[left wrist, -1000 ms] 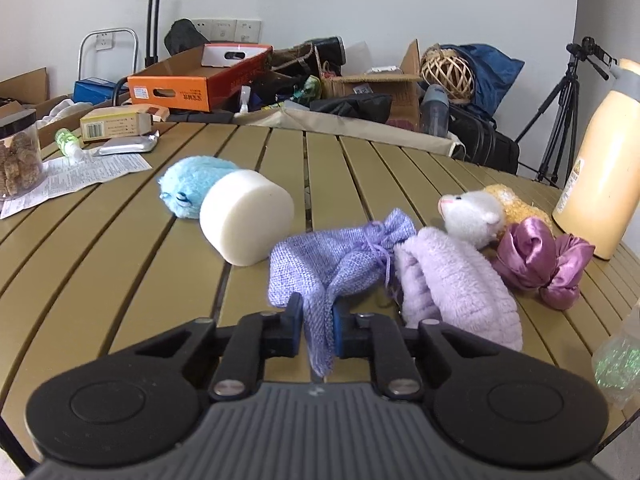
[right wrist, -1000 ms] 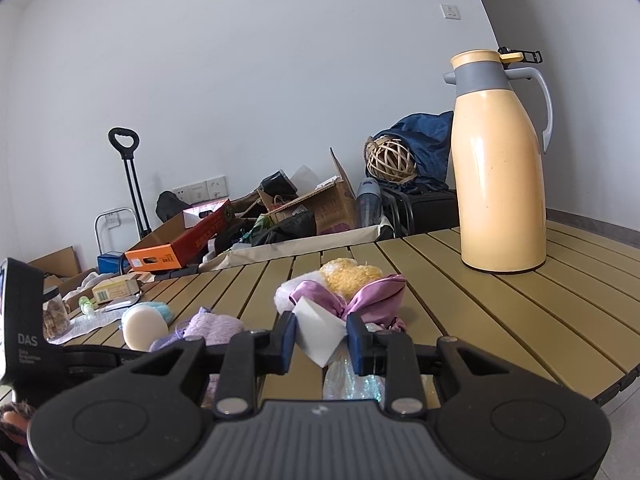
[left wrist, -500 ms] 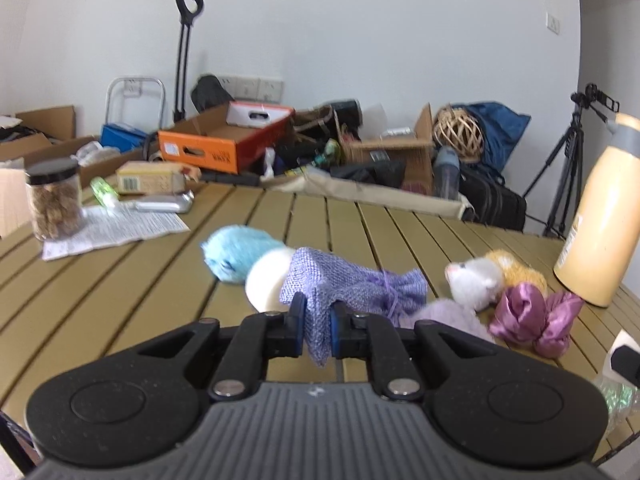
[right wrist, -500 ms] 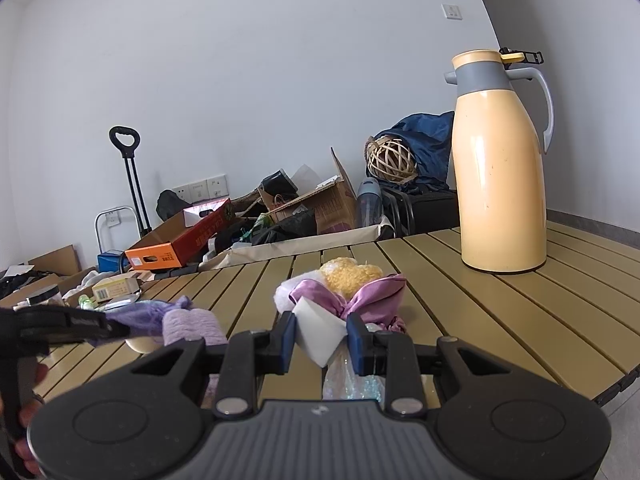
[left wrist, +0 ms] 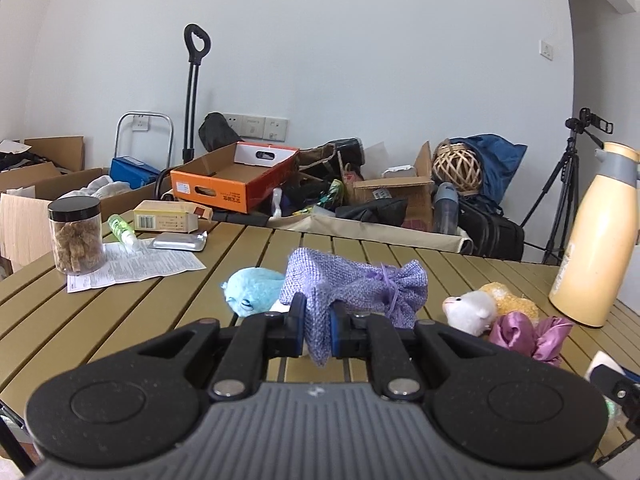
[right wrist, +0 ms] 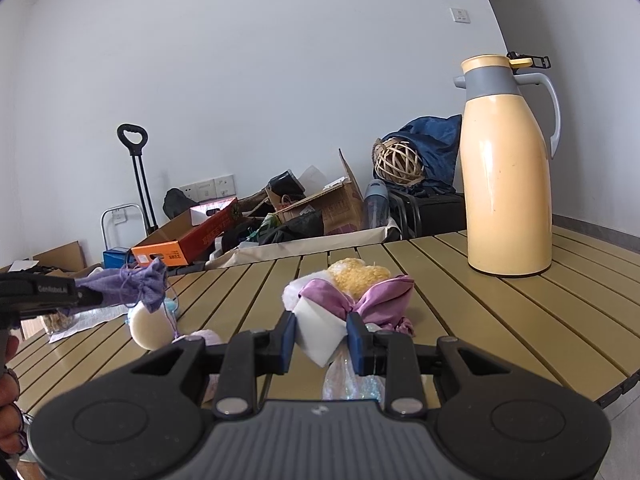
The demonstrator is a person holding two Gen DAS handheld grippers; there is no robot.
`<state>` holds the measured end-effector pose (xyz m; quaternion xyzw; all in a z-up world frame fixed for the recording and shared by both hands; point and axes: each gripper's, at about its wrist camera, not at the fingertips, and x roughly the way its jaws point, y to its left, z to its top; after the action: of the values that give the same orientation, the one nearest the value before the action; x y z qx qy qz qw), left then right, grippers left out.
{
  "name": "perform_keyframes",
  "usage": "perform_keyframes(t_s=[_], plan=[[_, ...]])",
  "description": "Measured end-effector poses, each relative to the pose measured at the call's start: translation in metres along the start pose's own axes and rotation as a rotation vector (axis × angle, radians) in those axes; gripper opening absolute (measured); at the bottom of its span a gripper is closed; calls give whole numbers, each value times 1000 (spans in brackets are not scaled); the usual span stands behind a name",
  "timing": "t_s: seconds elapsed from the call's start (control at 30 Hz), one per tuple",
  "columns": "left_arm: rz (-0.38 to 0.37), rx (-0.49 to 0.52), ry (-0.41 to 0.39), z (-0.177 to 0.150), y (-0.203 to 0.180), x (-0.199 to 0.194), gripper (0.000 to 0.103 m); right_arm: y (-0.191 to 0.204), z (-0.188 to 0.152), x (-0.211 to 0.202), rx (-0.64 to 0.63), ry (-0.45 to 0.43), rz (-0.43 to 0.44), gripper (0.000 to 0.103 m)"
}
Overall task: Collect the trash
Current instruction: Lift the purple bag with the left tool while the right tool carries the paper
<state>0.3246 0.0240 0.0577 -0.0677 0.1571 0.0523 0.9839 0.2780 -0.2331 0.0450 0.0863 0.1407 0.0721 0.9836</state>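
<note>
Above the table (left wrist: 120, 320), left tool (left wrist: 316, 330) pinching purple pouch (left wrist: 352, 284), right tool (right wrist: 320, 338) clamping white scrap (right wrist: 320, 326)

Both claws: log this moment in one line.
left claw: shut on purple pouch, lifted | right claw: shut on white wad

Lilac woven drawstring pouch (left wrist: 352, 284); pale blue plush (left wrist: 252, 290); pink satin scrunchie (left wrist: 532, 334); cream-yellow thermos (right wrist: 506, 176), grey collar; olive slatted bench (left wrist: 120, 308); orange box (left wrist: 236, 176).
</note>
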Motion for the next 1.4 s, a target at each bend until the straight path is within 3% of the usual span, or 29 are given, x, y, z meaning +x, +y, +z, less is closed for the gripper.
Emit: perform_keyframes(t_s=[0.53,0.9,1.4], plan=[[-106,17,-9,2,-4,-48,12,11,3,-32,-53,-45,39,27],[-144,31,-6,-8,-3,-109,12,30,-4,-75,-63,-34,74,27],[-176,116,109,-53,2,-168,12,41,-40,-130,-91,97,101,27]])
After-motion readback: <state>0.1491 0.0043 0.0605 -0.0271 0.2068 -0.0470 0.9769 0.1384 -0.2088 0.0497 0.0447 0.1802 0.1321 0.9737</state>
